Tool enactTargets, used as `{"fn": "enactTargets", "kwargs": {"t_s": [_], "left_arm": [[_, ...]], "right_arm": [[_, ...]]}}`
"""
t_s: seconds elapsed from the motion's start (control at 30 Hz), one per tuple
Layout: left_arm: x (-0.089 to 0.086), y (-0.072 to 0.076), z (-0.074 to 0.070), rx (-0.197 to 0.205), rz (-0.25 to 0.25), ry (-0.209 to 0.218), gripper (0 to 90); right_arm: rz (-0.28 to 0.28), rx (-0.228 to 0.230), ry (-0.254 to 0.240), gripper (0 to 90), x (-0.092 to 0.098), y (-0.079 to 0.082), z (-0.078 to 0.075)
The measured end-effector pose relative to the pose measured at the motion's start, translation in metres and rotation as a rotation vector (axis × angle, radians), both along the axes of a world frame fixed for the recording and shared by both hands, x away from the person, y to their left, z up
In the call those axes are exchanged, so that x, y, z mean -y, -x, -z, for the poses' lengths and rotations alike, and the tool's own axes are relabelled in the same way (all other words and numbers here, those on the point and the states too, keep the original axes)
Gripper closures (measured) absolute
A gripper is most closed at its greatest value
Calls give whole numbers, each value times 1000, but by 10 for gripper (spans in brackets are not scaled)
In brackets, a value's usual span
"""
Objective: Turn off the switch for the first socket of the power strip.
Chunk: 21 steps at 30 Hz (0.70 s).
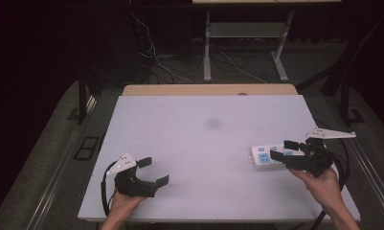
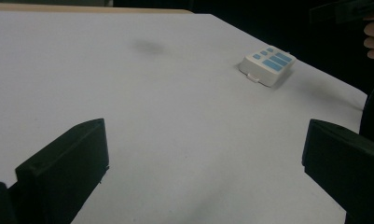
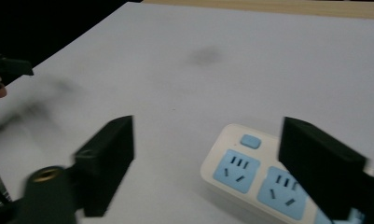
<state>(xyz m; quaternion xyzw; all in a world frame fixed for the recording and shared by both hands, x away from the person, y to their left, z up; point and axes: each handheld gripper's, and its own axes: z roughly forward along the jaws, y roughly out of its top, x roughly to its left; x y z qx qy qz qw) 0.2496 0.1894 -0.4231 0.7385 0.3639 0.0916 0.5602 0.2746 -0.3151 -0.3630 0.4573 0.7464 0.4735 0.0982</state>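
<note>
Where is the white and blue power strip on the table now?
In the high view the power strip lies flat near the table's right edge, just in front of the open right gripper.

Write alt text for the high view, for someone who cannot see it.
A person's two hands each hold a black tool over a white table. The right tool, jaws open, sits just over a white and blue power strip near the table's right edge. The left tool, also open, holds nothing.

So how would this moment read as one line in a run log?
power strip: flat on table, free | right claw: open above it | left claw: open, nothing between
</note>
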Motion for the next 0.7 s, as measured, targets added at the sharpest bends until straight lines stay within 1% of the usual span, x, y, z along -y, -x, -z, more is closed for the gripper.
{"fn": "enactTargets", "kwargs": {"t_s": [0.03,0.07,0.1,0.13,0.17,0.23,0.33,0.5,0.57,0.7], "left_arm": [[0,0,0,-1,1,0,0],[0,0,0,-3,1,0,0],[0,0,0,-3,1,0,0],[0,0,0,-3,3,0,0],[0,0,0,-3,3,0,0],[0,0,0,-3,2,1,0],[0,0,0,-3,3,-3,0],[0,0,0,-1,4,-4,0],[0,0,0,-2,4,-3,0],[0,0,0,-2,4,-5,0]], "right_arm": [[-13,3,-6,111,-4,3,2],[-28,-7,-10,73,-5,4,4],[-41,-15,-9,0,-7,5,6],[-41,-15,-9,0,-7,5,6],[-61,-11,-7,4,-11,8,9],[-74,-15,-12,4,-13,10,13],[-80,-18,-17,3,-15,12,16],[-100,-34,-23,4,-16,14,28],[-102,-34,-24,3,-16,14,30],[-107,-50,-24,3,-16,16,38]]}}
